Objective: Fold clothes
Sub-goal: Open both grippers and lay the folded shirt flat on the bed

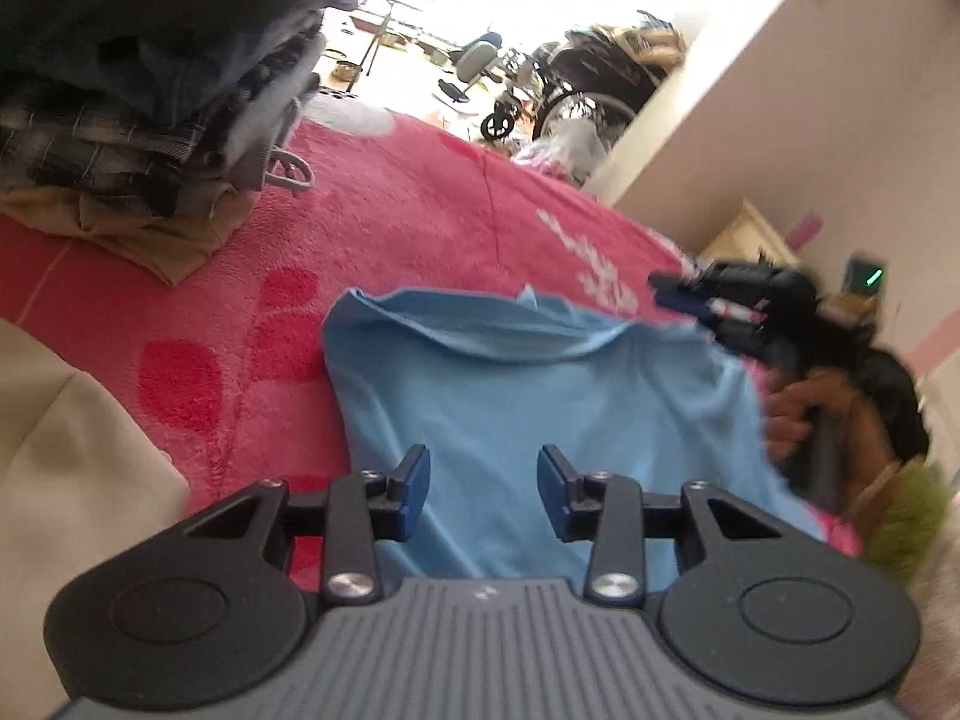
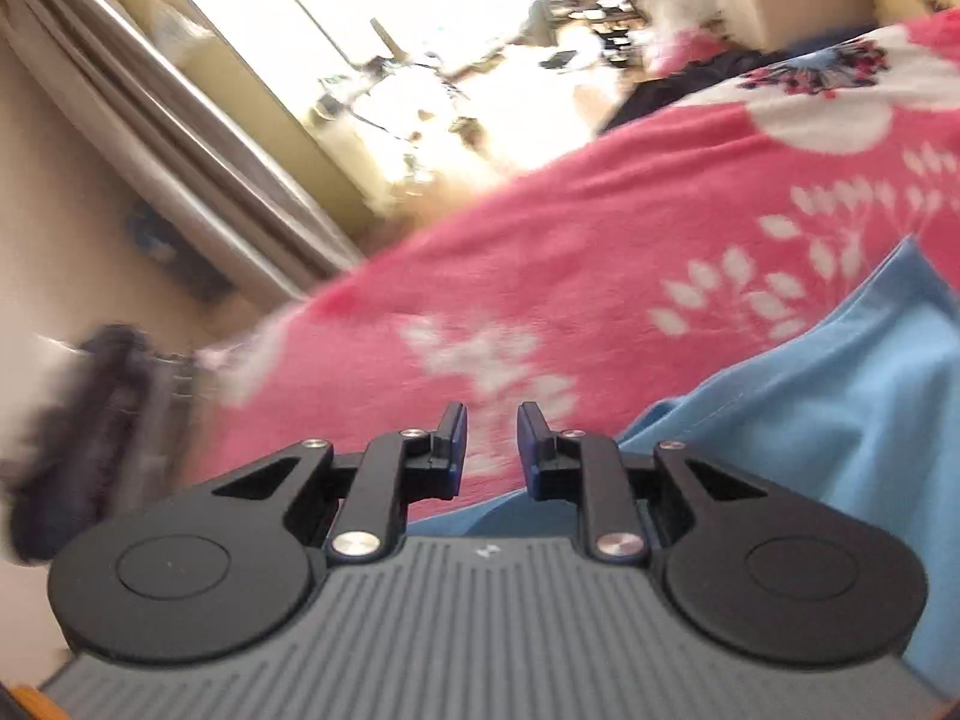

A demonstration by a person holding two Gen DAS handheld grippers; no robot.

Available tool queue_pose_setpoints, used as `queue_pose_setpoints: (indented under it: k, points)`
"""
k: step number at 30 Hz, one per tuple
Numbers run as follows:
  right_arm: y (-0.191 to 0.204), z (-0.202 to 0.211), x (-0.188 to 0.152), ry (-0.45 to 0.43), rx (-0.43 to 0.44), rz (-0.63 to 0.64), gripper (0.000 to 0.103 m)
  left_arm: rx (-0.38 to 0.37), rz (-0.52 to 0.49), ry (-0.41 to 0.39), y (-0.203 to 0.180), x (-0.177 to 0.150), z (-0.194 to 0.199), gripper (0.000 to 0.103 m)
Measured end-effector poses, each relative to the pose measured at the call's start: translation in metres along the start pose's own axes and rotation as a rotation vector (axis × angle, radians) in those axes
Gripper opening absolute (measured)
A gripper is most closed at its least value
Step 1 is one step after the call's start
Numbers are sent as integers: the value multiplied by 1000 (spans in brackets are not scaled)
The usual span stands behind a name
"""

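A light blue garment (image 1: 540, 396) lies partly folded on a pink flowered blanket (image 1: 390, 210), its far edge doubled over. My left gripper (image 1: 483, 480) hovers above the garment's near part, open, with nothing between its blue pads. My right gripper (image 2: 492, 438) stands over the blanket (image 2: 600, 240) just left of the blue garment (image 2: 840, 408); its jaws keep a narrow gap with only blanket seen through it. In the left wrist view the right gripper (image 1: 666, 291) is blurred at the garment's far right corner, with a hand (image 1: 792, 414) on its grip.
A tall stack of folded clothes (image 1: 150, 90) sits on the blanket at the far left. A cream cloth (image 1: 60, 450) lies near left. A beige wall (image 1: 780, 90) rises on the right, with a wheelchair (image 1: 576, 96) beyond the bed. A dark blurred shape (image 2: 90, 420) is at left.
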State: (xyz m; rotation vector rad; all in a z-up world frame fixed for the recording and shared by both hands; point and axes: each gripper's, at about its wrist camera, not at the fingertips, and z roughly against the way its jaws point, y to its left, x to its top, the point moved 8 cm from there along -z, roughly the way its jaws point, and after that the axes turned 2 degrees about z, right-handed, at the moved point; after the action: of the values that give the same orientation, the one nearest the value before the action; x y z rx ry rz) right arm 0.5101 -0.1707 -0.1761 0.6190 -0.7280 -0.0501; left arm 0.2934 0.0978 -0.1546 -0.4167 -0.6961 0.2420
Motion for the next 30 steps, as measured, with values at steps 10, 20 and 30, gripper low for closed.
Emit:
queue_pose_setpoints:
  k: [10,20,30]
  points:
    - [98,-27,-109,399,71,478,16,67,-106,46,-3,-15,-6,43]
    - [93,-52,-44,126,116,93,20,86,-230,74,-17,-37,-11,45]
    - [139,-77,-115,435,141,389,21,104,-264,90,-15,-45,-13,46]
